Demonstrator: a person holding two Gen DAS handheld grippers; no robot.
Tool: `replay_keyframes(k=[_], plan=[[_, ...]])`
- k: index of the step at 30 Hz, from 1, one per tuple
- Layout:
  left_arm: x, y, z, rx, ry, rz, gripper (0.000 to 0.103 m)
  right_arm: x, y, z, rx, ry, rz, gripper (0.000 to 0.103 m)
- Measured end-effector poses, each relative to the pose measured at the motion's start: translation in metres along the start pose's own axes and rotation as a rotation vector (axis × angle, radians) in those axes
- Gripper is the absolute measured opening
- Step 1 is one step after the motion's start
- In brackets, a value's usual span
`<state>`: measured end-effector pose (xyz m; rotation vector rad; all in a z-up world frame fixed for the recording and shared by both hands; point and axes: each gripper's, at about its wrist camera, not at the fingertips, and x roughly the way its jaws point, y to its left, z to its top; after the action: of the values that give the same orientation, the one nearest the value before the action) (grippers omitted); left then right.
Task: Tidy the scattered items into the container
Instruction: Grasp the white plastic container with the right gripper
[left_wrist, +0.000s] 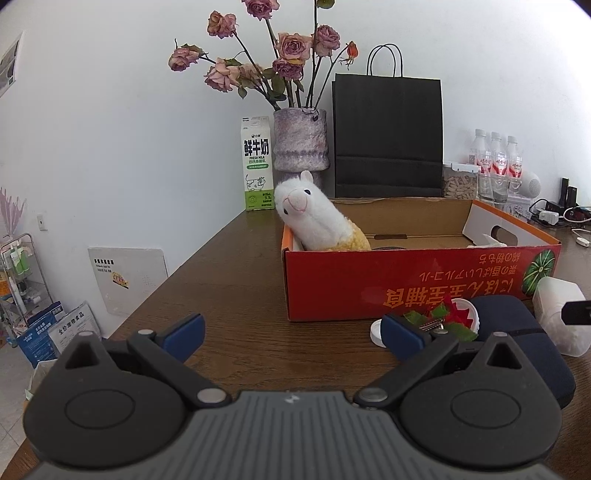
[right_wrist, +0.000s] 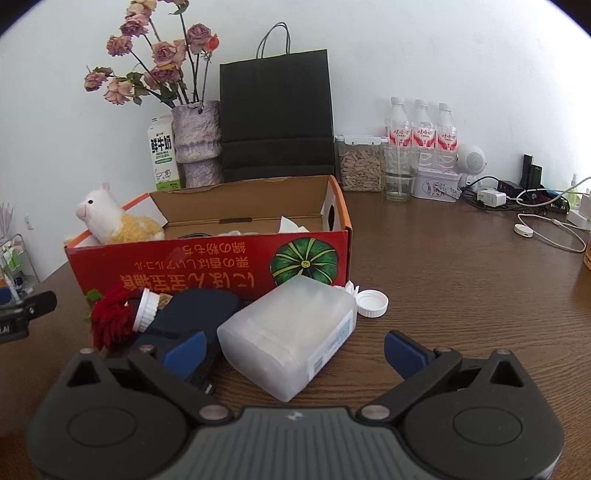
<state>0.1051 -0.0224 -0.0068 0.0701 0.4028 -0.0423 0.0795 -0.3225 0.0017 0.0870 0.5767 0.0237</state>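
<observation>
An open red cardboard box stands on the wooden table. A white and yellow alpaca plush leans in its left end. In front of the box lie a translucent plastic bottle, its white cap, a dark blue pouch and a red artificial rose. My left gripper is open and empty over bare table left of the items. My right gripper is open, its fingers either side of the bottle's near end.
At the back stand a milk carton, a vase of dried roses, a black paper bag, three water bottles, a jar, a glass and a tin. Cables and chargers lie at the right.
</observation>
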Motion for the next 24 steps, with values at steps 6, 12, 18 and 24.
replay_keyframes(k=[6,12,18,24], plan=[[0.003,0.0,0.0,-0.004,0.015,0.014,0.103,0.036,0.005,0.021,0.025,0.068,-0.034,0.103],[0.01,0.005,0.0,-0.029,0.058,0.013,0.103,0.047,-0.001,0.016,-0.001,0.106,-0.049,0.099],[0.013,0.006,0.0,-0.039,0.074,0.023,0.103,0.041,-0.016,0.004,-0.062,0.132,-0.033,0.066],[0.014,0.004,-0.001,-0.024,0.078,0.023,0.103,0.035,-0.02,-0.001,-0.085,0.113,-0.012,0.065]])
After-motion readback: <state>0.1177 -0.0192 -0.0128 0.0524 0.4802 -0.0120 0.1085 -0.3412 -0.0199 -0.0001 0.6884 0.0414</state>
